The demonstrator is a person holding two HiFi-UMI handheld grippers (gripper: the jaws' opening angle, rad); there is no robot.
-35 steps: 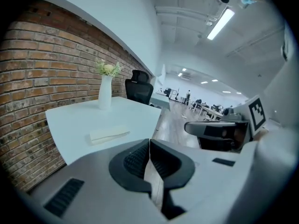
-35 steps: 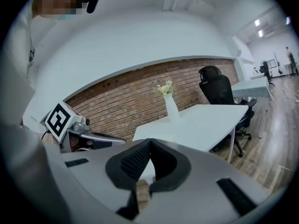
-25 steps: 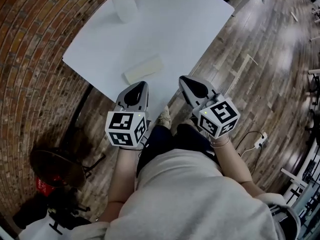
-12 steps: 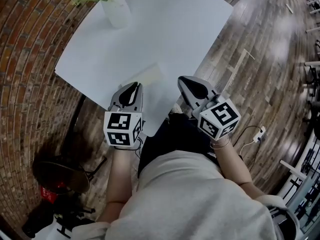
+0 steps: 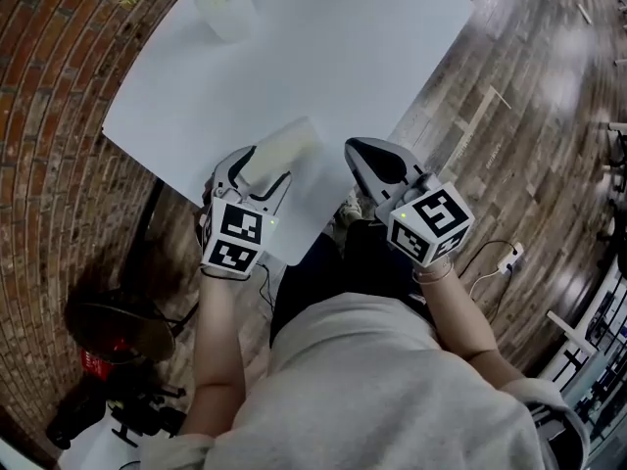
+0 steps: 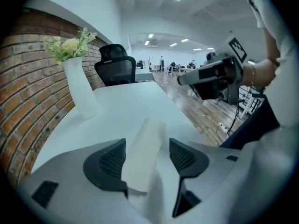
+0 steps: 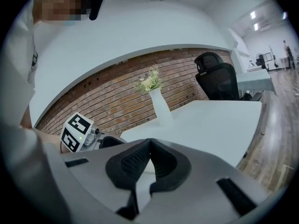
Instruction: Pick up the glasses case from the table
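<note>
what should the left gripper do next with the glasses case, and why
Probably close the left gripper. Its jaws have just been opening and now straddle the glasses case, which lies flat on the table with a gap at one pad, so nothing grips it yet.

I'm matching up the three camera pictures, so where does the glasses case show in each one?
Head view: the glasses case lies left of centre, by the near corner of the table.
Left gripper view: lower centre, running away from the camera.
Right gripper view: it cannot be made out.
Shared landmark: the white vase of flowers, at the table's far side in all three.
</note>
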